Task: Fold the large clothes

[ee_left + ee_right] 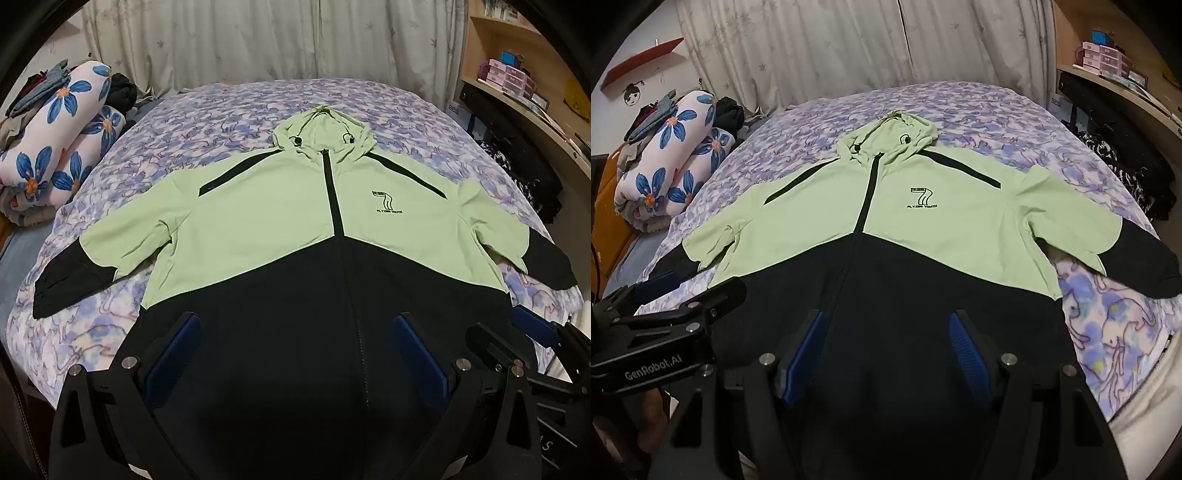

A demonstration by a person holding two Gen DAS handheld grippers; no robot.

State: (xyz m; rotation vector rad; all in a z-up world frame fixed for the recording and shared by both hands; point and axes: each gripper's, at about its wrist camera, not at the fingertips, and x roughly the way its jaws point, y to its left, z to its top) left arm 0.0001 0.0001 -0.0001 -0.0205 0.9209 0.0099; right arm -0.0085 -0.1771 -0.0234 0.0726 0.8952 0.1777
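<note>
The green and black jacket (pixel 258 221) lies flat on the bed (pixel 240 110), zipped, sleeves spread; both jaws stand spread above its hem, pinching nothing.

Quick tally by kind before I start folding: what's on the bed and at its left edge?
Jacket: 1
Floral bedding rolls: 2
Tongs, both open, over the jacket's black hem: 2, left and right
Total: 5

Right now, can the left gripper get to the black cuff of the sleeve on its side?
Probably yes. The left gripper is open and empty over the jacket's hem, and the cuff lies flat on the bedspread, uncovered.
</note>
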